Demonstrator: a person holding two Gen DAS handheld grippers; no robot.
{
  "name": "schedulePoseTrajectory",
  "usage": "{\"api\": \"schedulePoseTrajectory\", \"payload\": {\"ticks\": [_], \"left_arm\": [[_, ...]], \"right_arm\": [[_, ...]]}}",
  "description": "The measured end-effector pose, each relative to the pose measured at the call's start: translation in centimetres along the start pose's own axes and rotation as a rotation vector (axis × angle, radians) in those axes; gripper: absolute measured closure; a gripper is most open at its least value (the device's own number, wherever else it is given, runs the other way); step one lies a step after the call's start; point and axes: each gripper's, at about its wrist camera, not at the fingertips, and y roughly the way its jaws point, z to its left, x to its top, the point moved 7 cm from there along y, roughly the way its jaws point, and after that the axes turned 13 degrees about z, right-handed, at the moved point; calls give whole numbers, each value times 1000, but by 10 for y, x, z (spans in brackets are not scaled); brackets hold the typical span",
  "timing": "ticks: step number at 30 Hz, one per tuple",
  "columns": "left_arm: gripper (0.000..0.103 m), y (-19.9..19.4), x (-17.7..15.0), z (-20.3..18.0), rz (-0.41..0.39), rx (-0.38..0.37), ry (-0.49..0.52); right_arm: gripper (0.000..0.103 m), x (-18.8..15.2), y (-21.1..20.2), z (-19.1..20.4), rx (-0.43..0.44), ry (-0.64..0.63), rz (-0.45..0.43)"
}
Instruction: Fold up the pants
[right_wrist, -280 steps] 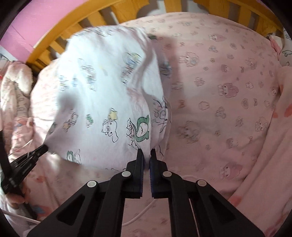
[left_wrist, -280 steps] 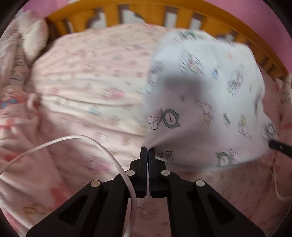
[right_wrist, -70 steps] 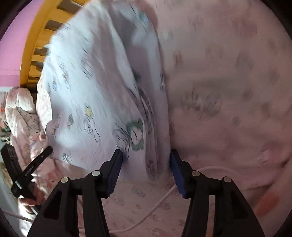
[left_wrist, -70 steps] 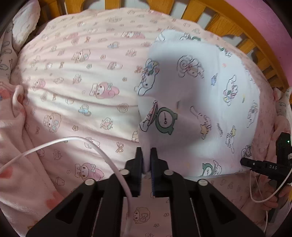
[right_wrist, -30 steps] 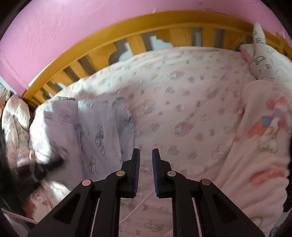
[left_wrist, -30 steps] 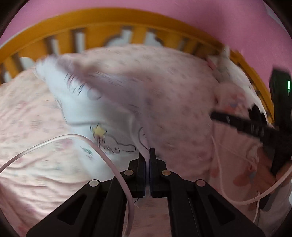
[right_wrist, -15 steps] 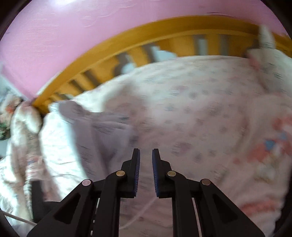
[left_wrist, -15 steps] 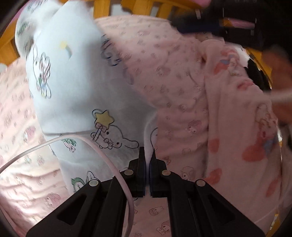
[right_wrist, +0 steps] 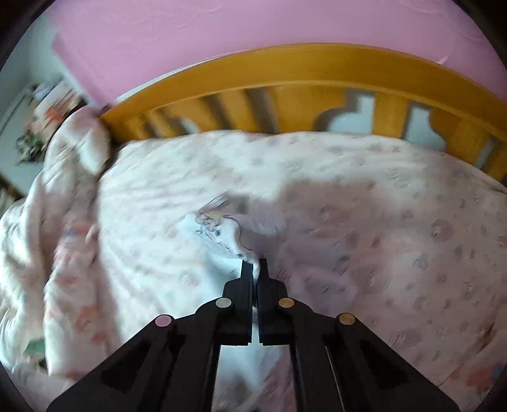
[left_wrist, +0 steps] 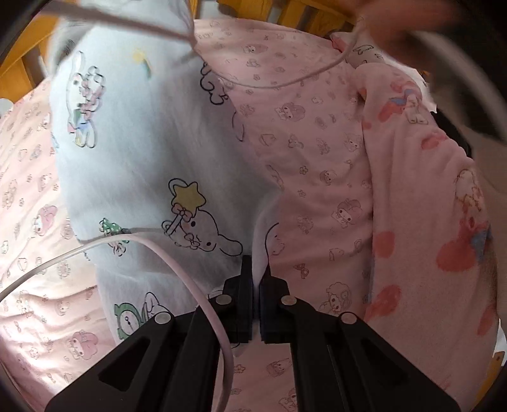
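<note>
The pants (left_wrist: 133, 164) are white with cartoon prints and lie on the pink printed bed sheet (left_wrist: 310, 133). My left gripper (left_wrist: 256, 269) is shut on their near edge, with cloth pinched between the pads. In the right wrist view my right gripper (right_wrist: 254, 264) is shut on a white fold of the pants (right_wrist: 221, 231), lifted a little above the sheet (right_wrist: 380, 222). The right wrist view is blurred by motion. A blurred hand (left_wrist: 408, 19) shows at the top right of the left wrist view.
An orange wooden bed rail (right_wrist: 285, 92) runs along the far side, with a pink wall (right_wrist: 221, 35) behind. A pink fleece blanket (left_wrist: 437, 222) is bunched at the right. White cables (left_wrist: 177, 263) cross the left wrist view. A pillow (right_wrist: 79, 142) lies at the left.
My right gripper, slightly open and empty before, is now shut on a fold of the pants. My left gripper stays shut on the cloth and has moved closer over the pants.
</note>
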Motion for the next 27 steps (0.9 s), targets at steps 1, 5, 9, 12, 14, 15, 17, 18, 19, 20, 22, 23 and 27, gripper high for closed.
{"api": "schedulePoseTrajectory", "payload": {"ticks": [1,5,9,12,14,15,17,18,19,20,22,23,27], "left_arm": [[101,0,-1,1,-1,3,1],[101,3,-8,10,22,-12,-27],[101,4,-13,18,42,-20,-48],[99,-8,-17,16,40,-46,-43],[91,-22,-22,13,23,-71,-39],[78,-28,-26,12,22,-82,-44],[66,-39,-34,5,11,-108,-34],[66,-45,-38,2,3,-104,-13],[66,-51,-41,3,-7,-82,6],[65,-57,-41,6,-25,-40,9],[50,-69,-37,24,-67,12,-41],[47,-74,-34,35,-84,15,-76],[44,-89,-11,100,-127,-55,-259]], "right_arm": [[102,4,3,-14,-32,38,6],[101,4,31,-67,-19,162,112],[100,-13,31,-85,6,199,142],[76,-24,1,-92,35,224,60],[52,-35,-25,-94,57,238,-19],[48,-38,-32,-92,63,237,-41],[48,-49,-46,-81,89,198,-46],[48,-57,-49,-70,106,154,-31],[48,-60,-50,-58,110,126,-22],[48,-67,-49,-46,116,92,-10],[47,-79,-38,-26,130,44,36],[42,-83,-31,-21,128,32,56],[33,-90,6,-22,128,138,101]]}}
